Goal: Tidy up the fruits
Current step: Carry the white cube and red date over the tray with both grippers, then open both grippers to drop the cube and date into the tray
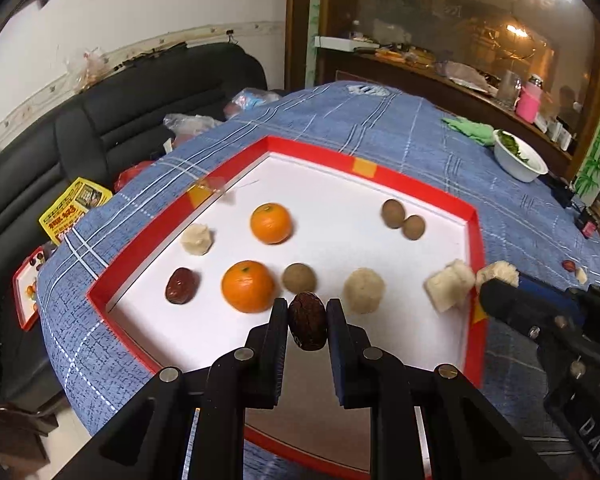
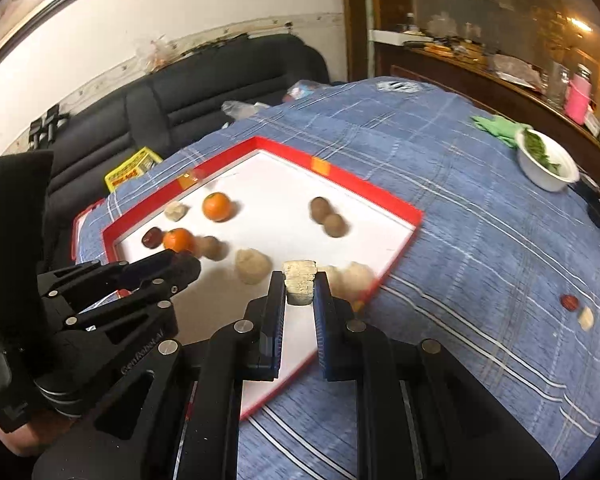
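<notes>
Left wrist view: left gripper (image 1: 307,320) clenched on a dark red date (image 1: 307,321), held just above the near part of the red-rimmed tray (image 1: 476,236). Inside the tray, another date (image 1: 181,285) at the left, two oranges (image 1: 270,223), brown longans (image 1: 393,213), pale peeled chunks (image 1: 363,290). Probably mid-carry, sorting like with like; next move likely calls for swinging left and setting this date beside its twin.

Right wrist view: right gripper (image 2: 299,288) clamped on a pale cut chunk (image 2: 299,286) over the tray's near right edge (image 2: 416,220), beside similar pale pieces (image 2: 253,266). Calls for lowering gently among them. Stray date and pale bit (image 2: 571,302) out on the blue-checked worktop (image 2: 460,200), yet to gather.
</notes>
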Tool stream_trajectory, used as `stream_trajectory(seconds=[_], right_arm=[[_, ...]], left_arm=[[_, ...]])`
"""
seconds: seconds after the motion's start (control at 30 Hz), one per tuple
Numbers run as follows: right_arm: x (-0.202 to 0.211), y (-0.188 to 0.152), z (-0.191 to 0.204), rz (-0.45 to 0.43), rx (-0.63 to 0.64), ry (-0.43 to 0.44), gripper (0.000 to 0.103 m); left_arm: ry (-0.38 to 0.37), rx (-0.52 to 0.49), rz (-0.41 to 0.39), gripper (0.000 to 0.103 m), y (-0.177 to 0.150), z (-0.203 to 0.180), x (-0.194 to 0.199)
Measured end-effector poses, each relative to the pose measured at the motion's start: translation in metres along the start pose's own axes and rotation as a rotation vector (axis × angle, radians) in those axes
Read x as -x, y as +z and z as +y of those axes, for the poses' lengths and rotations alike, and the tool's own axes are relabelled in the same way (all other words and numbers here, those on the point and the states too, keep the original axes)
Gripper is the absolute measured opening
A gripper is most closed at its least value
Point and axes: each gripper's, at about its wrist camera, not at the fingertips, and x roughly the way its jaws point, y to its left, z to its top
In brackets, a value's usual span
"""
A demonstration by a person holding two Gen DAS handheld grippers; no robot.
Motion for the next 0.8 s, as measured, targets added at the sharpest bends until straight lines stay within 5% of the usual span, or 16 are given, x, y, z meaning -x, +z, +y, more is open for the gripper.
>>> stream_trajectory(seconds=[0.8], right_arm=[[-0.057, -0.02, 0.027, 0.176, 0.072, 0.036, 0.014]], left_arm=[[0.029, 0.019, 0.099, 0.022, -0.003, 0.015, -0.027]])
